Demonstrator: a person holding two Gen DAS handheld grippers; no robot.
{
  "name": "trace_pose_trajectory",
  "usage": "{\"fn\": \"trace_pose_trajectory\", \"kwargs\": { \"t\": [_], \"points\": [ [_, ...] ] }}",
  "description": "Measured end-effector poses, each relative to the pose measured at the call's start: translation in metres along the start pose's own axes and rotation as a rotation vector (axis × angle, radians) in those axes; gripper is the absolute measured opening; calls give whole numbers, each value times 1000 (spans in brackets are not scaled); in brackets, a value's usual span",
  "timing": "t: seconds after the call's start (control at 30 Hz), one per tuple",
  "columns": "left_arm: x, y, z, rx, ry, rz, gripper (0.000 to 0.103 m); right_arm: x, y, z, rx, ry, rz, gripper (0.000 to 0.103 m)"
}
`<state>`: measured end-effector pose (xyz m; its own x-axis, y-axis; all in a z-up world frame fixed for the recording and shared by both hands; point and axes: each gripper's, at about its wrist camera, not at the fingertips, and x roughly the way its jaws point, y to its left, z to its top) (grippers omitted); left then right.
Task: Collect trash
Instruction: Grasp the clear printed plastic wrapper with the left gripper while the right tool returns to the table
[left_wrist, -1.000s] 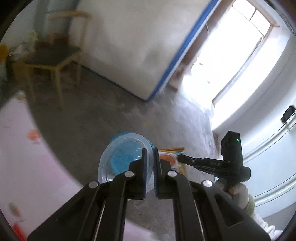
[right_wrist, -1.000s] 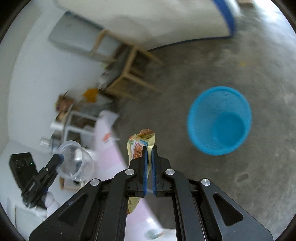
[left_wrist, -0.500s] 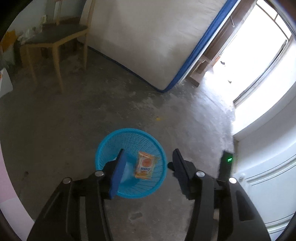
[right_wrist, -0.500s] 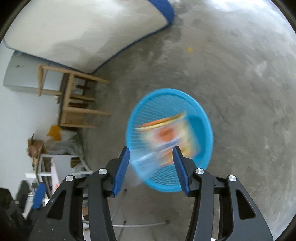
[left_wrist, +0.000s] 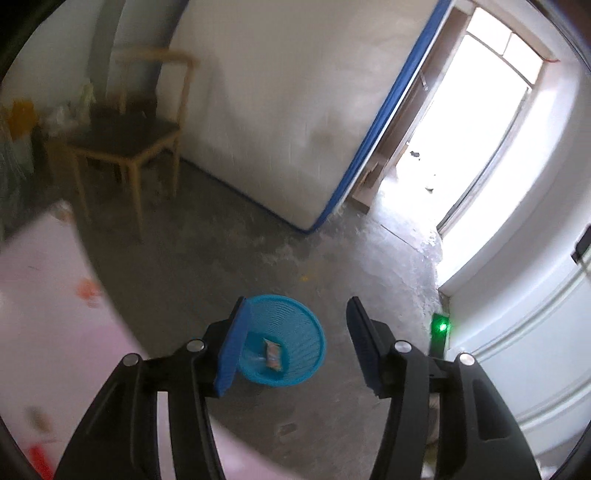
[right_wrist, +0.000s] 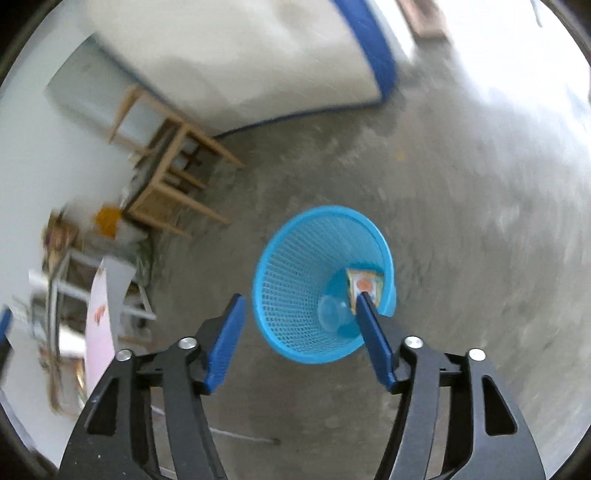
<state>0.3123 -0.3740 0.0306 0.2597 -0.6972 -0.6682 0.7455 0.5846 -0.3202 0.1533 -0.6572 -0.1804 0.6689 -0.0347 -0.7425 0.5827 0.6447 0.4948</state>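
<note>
A blue mesh basket (left_wrist: 295, 332) stands on the concrete floor, below and ahead of both grippers. In it lie an orange snack packet (left_wrist: 272, 355) and a clear plastic cup. The right wrist view looks down into the basket (right_wrist: 291, 266): the packet (right_wrist: 364, 284) leans against the far wall and the cup (right_wrist: 332, 314) rests on the bottom. My left gripper (left_wrist: 296, 306) is open and empty, well above the basket. My right gripper (right_wrist: 299, 299) hangs over the basket's rim; its jaws are opening and nothing is between them.
A wooden chair (left_wrist: 125, 147) stands at the back left, beside a blue-edged mattress (left_wrist: 288, 110) that leans on the wall. A bright doorway (left_wrist: 461, 147) is at the right. A pink-white table top (left_wrist: 44, 314) fills the lower left. Cluttered shelves (right_wrist: 74, 277) stand left.
Both grippers were shut, the left on the clear cup and the right on the snack packet. Both have opened, and cup and packet now lie in the basket. The left gripper has pulled back.
</note>
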Motion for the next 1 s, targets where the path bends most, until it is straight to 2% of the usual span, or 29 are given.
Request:
{"fn": "trace_pose_trajectory", "kwargs": {
  "t": [0.1, 0.2, 0.23, 0.37, 0.5, 0.6, 0.73, 0.87, 1.0],
  "points": [
    [-79, 23, -10, -21, -39, 53, 55, -40, 42, -9, -186, -70, 38, 85],
    [-168, 59, -27, -92, -128, 143, 56, -75, 88, -20, -351, -95, 93, 88],
    [-204, 74, -36, -124, -176, 182, 57, -82, 102, -22, -385, -84, 117, 88],
    [-296, 117, -76, -240, -297, 284, 61, -99, 157, -32, -462, 11, 260, 88],
    [-358, 162, -127, -373, -360, 322, 63, -97, 220, -48, -497, 122, 385, 88],
    [-377, 190, -169, -437, -357, 339, 63, -93, 264, -70, -531, 199, 465, 88],
    [-382, 227, -205, -533, -329, 335, 63, -86, 322, -106, -622, 301, 529, 88],
    [-356, 277, -223, -706, -273, 273, 63, -78, 376, -149, -721, 382, 548, 88],
    [-326, 333, -233, -881, -197, 195, 63, -65, 411, -178, -767, 441, 554, 88]
  ]
}}
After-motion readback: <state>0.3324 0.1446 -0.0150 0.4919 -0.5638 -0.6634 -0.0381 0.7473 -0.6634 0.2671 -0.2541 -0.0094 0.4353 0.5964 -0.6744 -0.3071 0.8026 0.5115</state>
